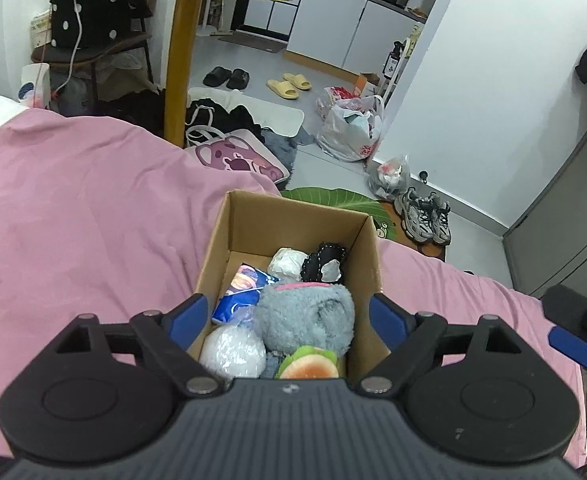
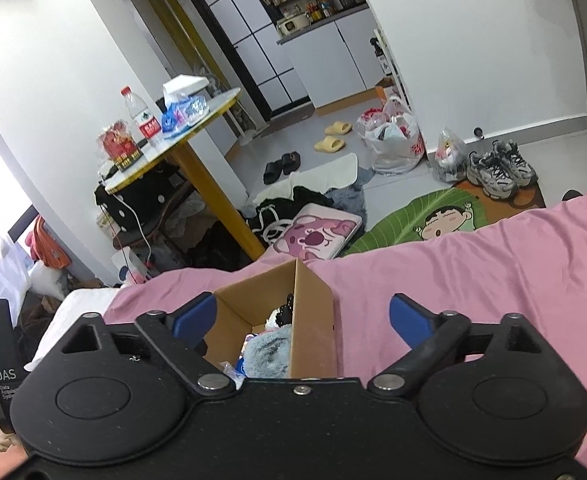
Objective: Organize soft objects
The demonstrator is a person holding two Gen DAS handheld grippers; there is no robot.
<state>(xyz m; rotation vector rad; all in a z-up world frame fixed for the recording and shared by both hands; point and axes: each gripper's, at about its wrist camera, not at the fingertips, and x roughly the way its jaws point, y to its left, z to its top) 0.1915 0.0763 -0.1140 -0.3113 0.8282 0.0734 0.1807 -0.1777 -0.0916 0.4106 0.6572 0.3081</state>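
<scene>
Spreading under everything, the pink bedcover (image 1: 73, 220) carries the cardboard box (image 1: 249, 220), the landmark here. Beyond the box, on the floor, stand a yellow-legged table (image 1: 181, 60), a white plastic bag (image 1: 349, 128), a green leaf mat (image 2: 405, 216) and grey sneakers (image 1: 425, 216). Inside the box lie a grey plush (image 1: 305, 316), a white ball in plastic (image 1: 233, 350), a blue snack packet (image 1: 241, 288), a black-and-white soft toy (image 1: 325, 262), a white bundle (image 1: 287, 262) and a green-and-orange plush (image 1: 309, 366). Above the box's near end hangs the left gripper (image 1: 293, 316), blue fingers wide apart, nothing between them. The right gripper (image 2: 301, 320) sits near the box's right wall, jaws spread and empty.
</scene>
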